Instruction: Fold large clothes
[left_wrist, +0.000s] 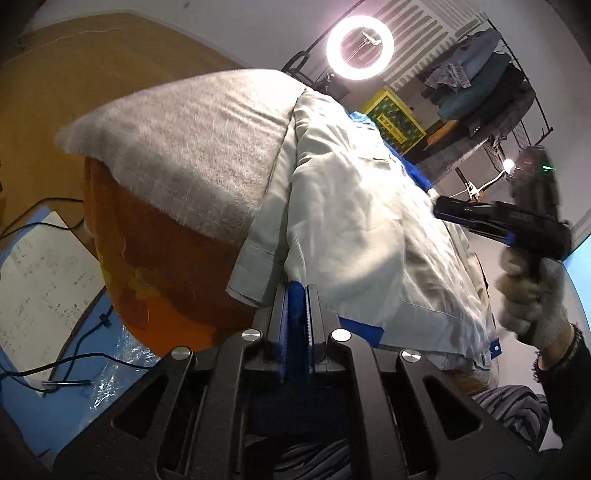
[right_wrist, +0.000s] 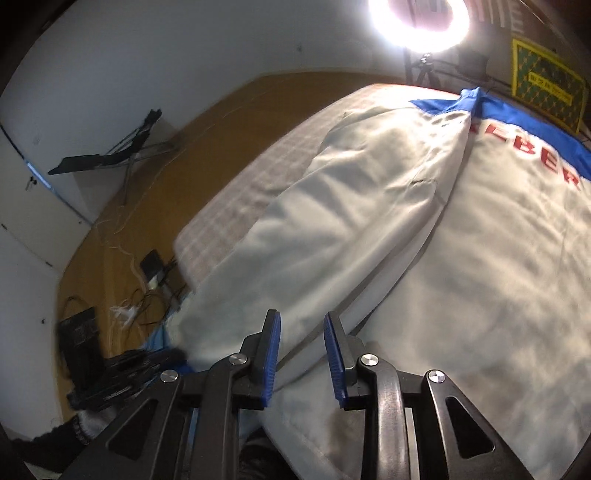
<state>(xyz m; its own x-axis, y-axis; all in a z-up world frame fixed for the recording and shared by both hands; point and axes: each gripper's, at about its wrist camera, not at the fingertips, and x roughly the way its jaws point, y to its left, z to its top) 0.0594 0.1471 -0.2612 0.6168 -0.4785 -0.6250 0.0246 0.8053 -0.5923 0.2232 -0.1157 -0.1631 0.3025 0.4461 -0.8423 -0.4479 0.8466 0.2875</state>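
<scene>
A pale grey jacket (left_wrist: 362, 221) with blue trim and red lettering (right_wrist: 532, 155) lies spread on a table covered with grey felt (left_wrist: 192, 147). One side panel is folded over the body (right_wrist: 351, 206). My left gripper (left_wrist: 297, 295) is shut on the jacket's blue hem at the near edge, and blue cloth shows between its pads. It also appears dark and blurred at the lower left of the right wrist view (right_wrist: 133, 369). My right gripper (right_wrist: 301, 332) hovers over the fold with its pads apart and nothing between them. A gloved hand (left_wrist: 532, 295) holds it near the jacket's far blue edge (left_wrist: 437, 206).
An orange cloth (left_wrist: 166, 266) hangs below the felt. Papers on a blue board (left_wrist: 40, 280) and cables (left_wrist: 74, 365) lie at the left. A ring light (left_wrist: 360, 46), a yellow-green box (left_wrist: 397, 122) and a clothes rack (left_wrist: 480, 81) stand behind. Cables and a power strip (right_wrist: 147, 280) litter the floor.
</scene>
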